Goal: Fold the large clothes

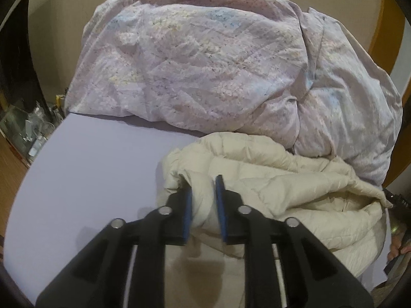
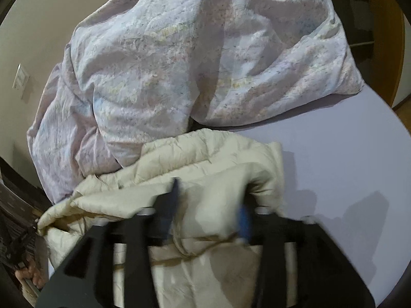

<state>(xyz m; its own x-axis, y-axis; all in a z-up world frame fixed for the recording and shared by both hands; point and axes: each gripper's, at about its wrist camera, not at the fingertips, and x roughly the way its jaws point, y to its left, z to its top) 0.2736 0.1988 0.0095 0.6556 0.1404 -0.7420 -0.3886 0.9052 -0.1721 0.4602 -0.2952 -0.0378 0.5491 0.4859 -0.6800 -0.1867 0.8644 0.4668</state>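
Note:
A cream quilted puffer jacket (image 1: 269, 179) lies bunched on the lavender bed sheet (image 1: 90, 166). My left gripper (image 1: 204, 187) has its blue-padded fingers closed on a fold at the jacket's left edge. In the right wrist view the jacket (image 2: 205, 159) lies bunched across the lower middle. My right gripper (image 2: 208, 197) is blurred; jacket fabric fills the gap between its fingers, which stand fairly wide apart, so it appears to hold the jacket's right side.
A large crumpled floral duvet (image 1: 205, 64) fills the far half of the bed, also in the right wrist view (image 2: 192, 59). Bare sheet (image 2: 346, 179) lies right of the jacket. Clutter (image 1: 30, 128) and wood floor sit off the bed's left.

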